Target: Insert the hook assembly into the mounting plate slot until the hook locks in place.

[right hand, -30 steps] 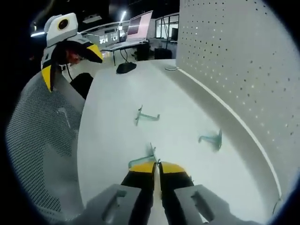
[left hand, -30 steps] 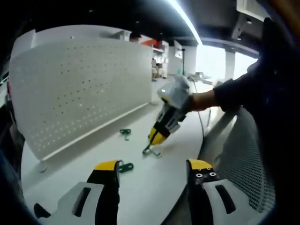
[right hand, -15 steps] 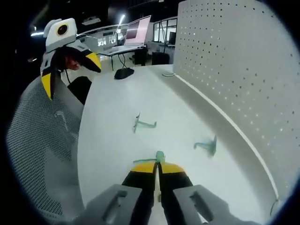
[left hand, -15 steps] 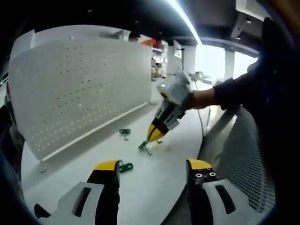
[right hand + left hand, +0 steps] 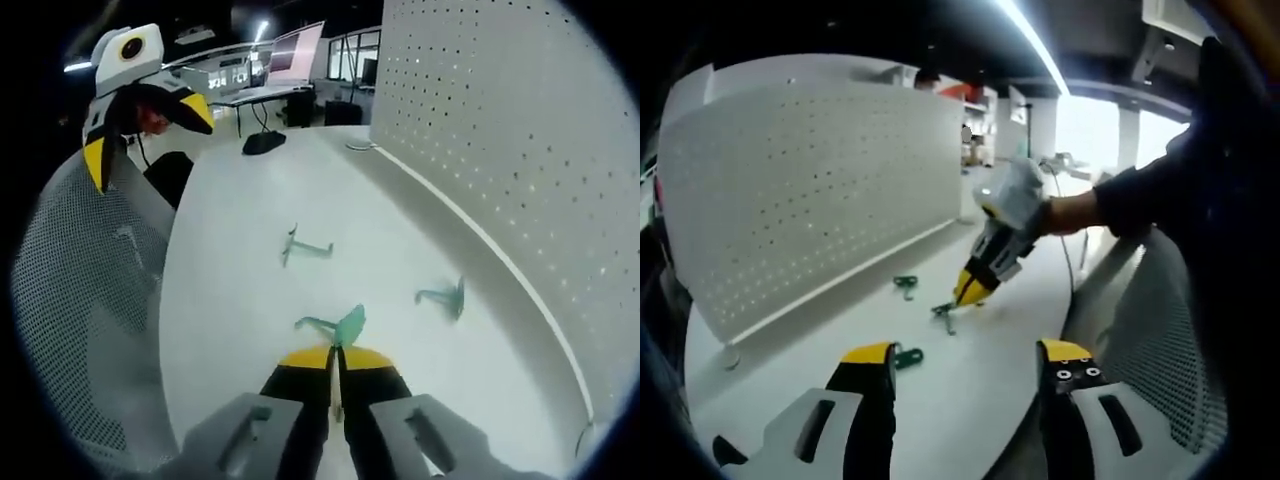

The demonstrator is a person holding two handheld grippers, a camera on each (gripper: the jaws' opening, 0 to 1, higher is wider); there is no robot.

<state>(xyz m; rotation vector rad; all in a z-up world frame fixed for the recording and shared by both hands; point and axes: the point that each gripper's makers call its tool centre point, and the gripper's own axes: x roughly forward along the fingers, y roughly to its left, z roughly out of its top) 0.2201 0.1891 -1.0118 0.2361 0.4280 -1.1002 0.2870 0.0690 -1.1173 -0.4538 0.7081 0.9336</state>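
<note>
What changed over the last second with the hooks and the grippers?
The right gripper, shut on one green hook, has lifted it off the table and turned it. The left gripper stayed open; the other two hooks and the pegboard are unmoved.

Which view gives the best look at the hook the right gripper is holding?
The right gripper view: the held hook sits close, above the right gripper. The left gripper view shows it small and distant.

A small green metal hook assembly (image 5: 340, 327) is pinched at the right claw's (image 5: 335, 360) tips, tilted; the white perforated mounting plate (image 5: 500, 130) stands upright alongside.
</note>
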